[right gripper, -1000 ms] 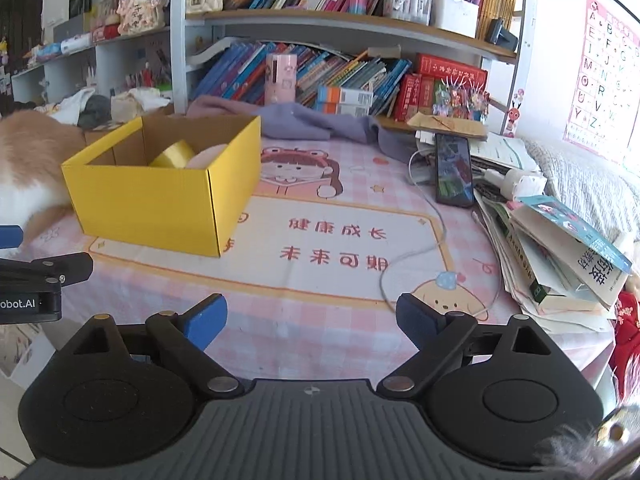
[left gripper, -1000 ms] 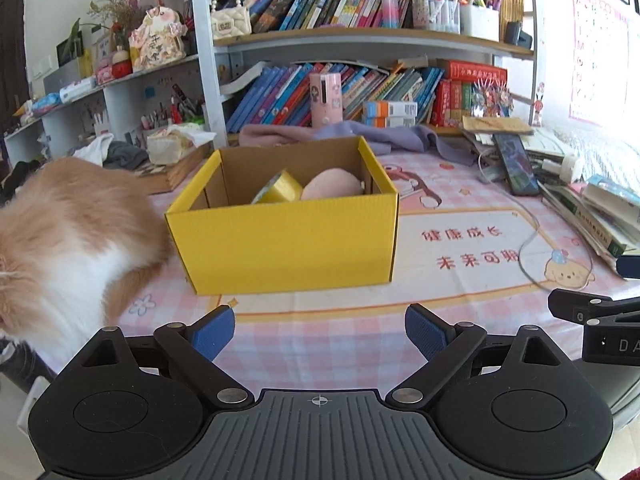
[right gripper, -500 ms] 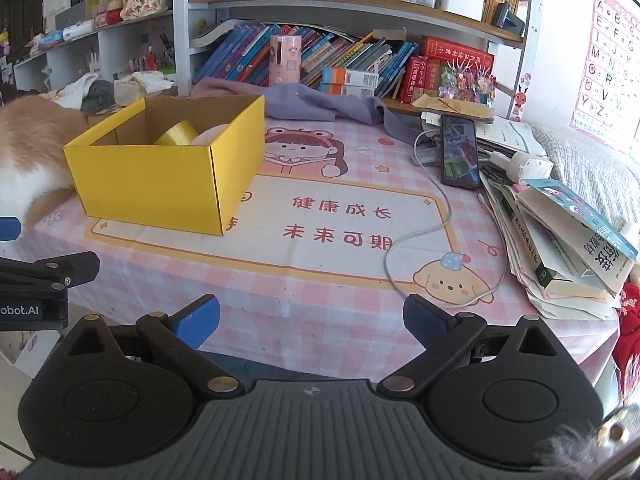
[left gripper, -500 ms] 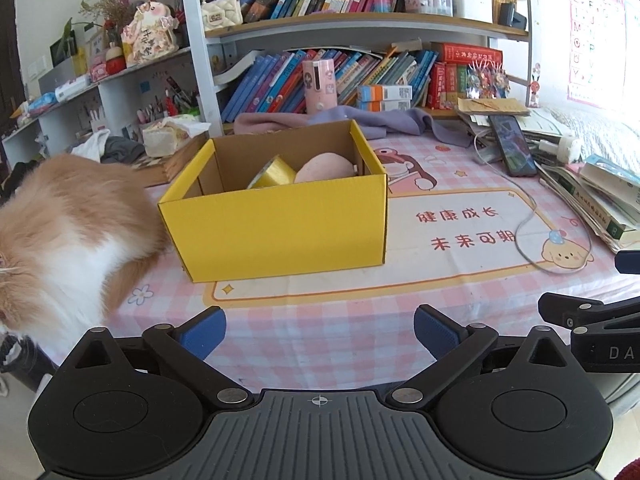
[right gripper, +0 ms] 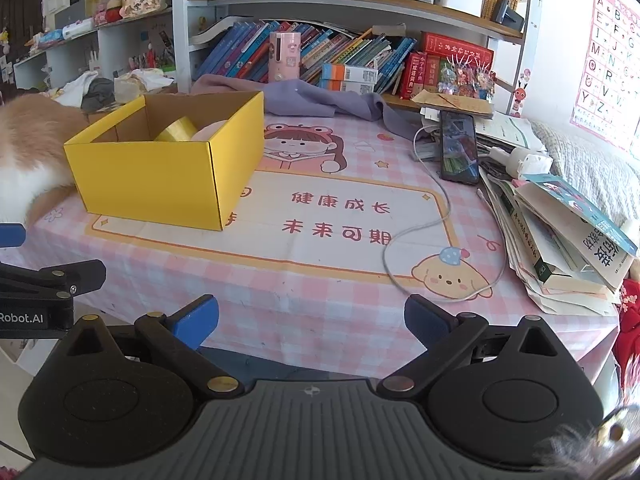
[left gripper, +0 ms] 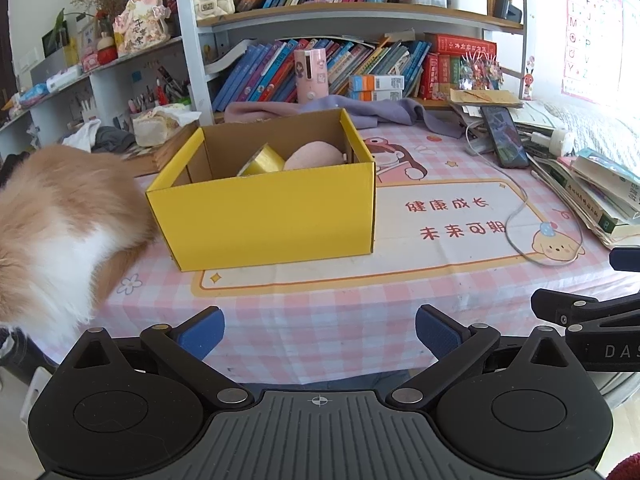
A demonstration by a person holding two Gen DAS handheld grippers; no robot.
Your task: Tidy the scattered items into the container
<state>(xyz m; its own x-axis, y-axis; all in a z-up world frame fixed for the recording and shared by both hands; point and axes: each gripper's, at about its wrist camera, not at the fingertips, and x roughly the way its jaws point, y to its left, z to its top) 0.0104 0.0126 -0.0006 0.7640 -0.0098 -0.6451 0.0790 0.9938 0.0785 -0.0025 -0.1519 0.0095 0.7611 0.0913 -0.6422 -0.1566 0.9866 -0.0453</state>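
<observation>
A yellow cardboard box stands on the pink checked tablecloth; it also shows in the right wrist view. Inside it lie a roll of yellow tape and a pink rounded item; both also show in the right wrist view, the tape and the pink item. My left gripper is open and empty at the table's near edge, in front of the box. My right gripper is open and empty at the near edge, right of the box.
An orange and white cat stands against the box's left side. A phone with a white cable and a stack of books lie at the right. A purple cloth and bookshelves are behind.
Both grippers have drawn back toward the near table edge and risen a little, so the box looks farther away. Both stay open. The cat has barely moved.
</observation>
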